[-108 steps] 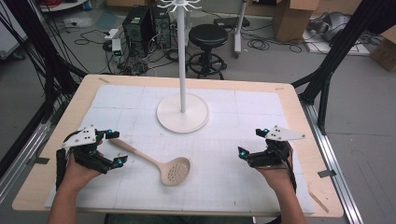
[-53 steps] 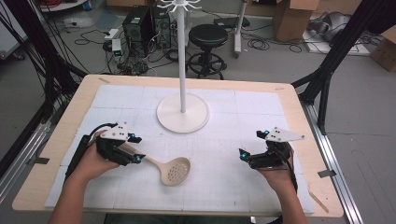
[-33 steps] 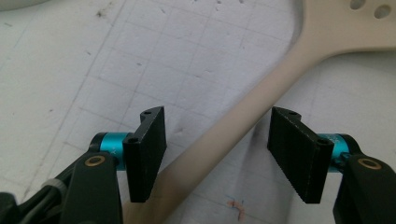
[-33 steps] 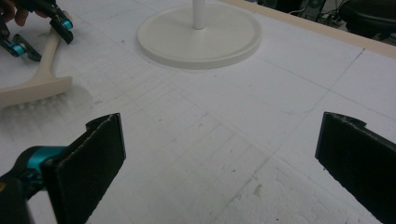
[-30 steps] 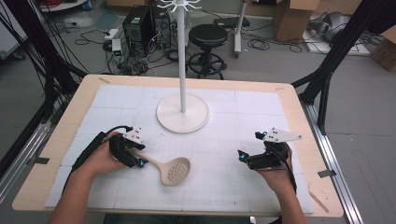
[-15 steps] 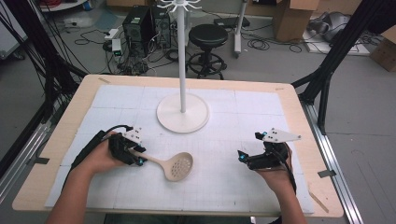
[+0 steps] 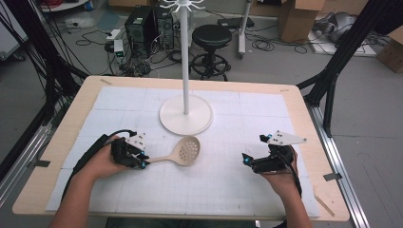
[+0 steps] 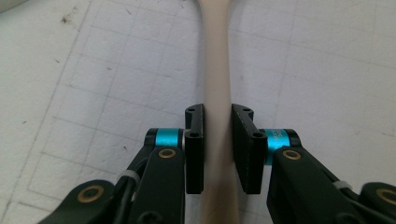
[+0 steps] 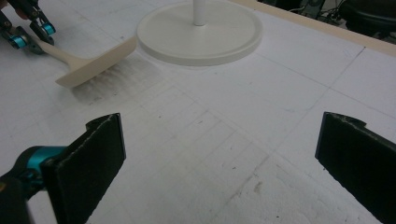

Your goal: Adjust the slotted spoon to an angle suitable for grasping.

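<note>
The left claw [image 7: 141, 161] is built of black links with brass-coloured pivot pins, teal collars and flat black pads fixed by small screws. A pale grey three-cornered plate is carried on the right claw [image 7: 247, 159]. Black cables trail along bare forearms.

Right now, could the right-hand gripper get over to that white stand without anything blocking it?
Probably yes. The right gripper has its jaws open and holds nothing, and only bare mat lies between it and the stand's round base.
</note>
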`<state>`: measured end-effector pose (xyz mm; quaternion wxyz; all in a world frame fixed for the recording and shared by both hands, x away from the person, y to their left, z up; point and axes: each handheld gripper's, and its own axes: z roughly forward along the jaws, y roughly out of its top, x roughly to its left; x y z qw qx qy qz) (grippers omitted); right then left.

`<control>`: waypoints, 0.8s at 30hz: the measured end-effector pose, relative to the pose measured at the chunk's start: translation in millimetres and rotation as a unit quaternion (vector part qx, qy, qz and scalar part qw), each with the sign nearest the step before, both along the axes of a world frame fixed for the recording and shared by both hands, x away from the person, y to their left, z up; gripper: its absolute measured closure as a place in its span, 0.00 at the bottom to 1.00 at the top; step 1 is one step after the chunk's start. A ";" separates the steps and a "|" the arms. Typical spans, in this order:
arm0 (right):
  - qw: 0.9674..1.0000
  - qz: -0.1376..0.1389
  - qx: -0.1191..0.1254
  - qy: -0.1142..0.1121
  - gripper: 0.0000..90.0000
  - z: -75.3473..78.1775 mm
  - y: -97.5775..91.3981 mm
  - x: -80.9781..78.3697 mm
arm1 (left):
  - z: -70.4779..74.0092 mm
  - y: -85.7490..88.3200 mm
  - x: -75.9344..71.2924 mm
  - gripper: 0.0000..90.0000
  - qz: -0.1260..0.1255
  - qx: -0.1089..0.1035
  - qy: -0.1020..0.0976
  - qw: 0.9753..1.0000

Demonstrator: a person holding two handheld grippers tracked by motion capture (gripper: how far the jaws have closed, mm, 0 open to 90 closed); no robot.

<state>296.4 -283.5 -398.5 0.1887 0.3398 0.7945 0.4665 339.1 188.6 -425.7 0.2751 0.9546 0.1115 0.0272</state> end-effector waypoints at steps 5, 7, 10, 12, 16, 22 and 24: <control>1.000 0.000 -0.001 0.002 0.01 -0.8 0.2 0.1 | -0.3 1.8 -2.8 0.66 0.002 -0.003 -0.003 1.000; 1.000 0.000 0.000 0.002 0.01 -1.2 0.2 0.1 | -0.6 4.6 -5.6 0.63 0.004 -0.005 -0.003 1.000; 1.000 -0.001 -0.001 0.003 0.01 -1.8 -1.0 0.6 | -0.6 9.6 -8.4 0.60 0.007 -0.009 -0.010 1.000; 1.000 -0.003 0.000 0.003 0.01 -1.9 -1.2 0.0 | 1.7 20.5 -12.8 0.59 0.017 -0.012 -0.015 1.000; 1.000 -0.002 -0.001 0.003 0.01 -2.3 -1.0 0.5 | 4.5 35.9 -17.7 0.59 0.027 -0.027 -0.021 0.999; 1.000 -0.001 -0.004 0.005 0.01 -2.6 0.2 0.2 | 0.5 45.0 -20.4 0.61 0.034 -0.021 -0.019 0.999; 1.000 -0.001 -0.004 0.005 0.01 -2.7 0.2 0.3 | -0.1 44.5 -20.0 0.62 0.032 -0.021 -0.016 0.999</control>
